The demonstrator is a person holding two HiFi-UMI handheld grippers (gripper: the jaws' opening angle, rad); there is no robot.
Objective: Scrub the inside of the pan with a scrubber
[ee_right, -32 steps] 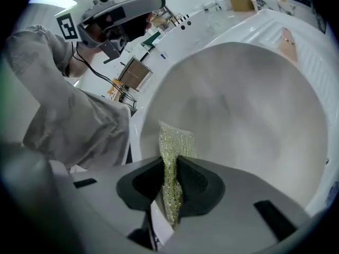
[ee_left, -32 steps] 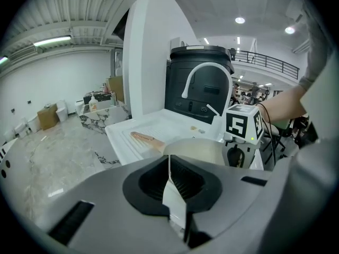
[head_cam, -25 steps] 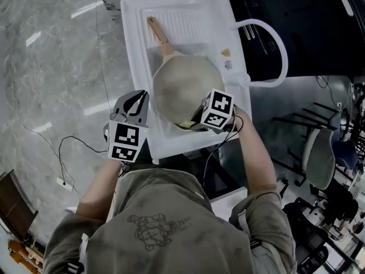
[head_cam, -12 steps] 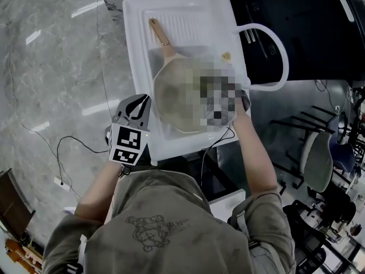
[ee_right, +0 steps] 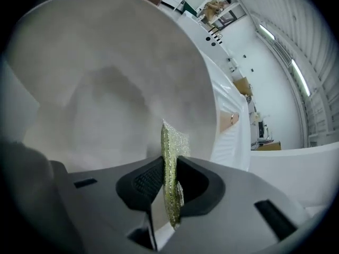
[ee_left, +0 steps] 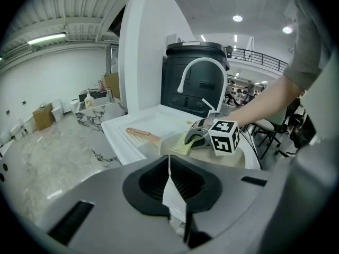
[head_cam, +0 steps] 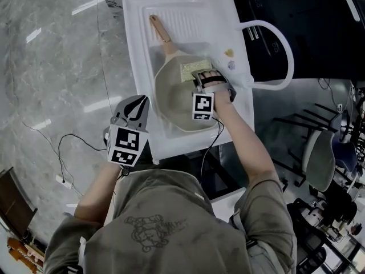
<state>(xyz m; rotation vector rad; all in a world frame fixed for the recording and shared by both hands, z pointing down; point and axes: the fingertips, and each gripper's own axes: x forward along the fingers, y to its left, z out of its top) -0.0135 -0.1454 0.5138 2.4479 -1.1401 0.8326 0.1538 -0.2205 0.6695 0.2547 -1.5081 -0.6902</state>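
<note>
Sink (head_cam: 132,39) holds pan (head_cam: 171,101); right gripper view shows jaws pinching scrubber (ee_right: 169,147).

An open industrial hall: strip-lit ribbed ceiling (ee_left: 69,9), marble floor (head_cam: 51,67), office chairs (head_cam: 320,158), free-standing sink (head_cam: 132,50).

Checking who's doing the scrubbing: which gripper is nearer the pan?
Right. The right gripper is inside the pan, jaws shut on the scrubber. The left gripper hangs outside it, by the sink's left rim, jaws shut, empty.
</note>
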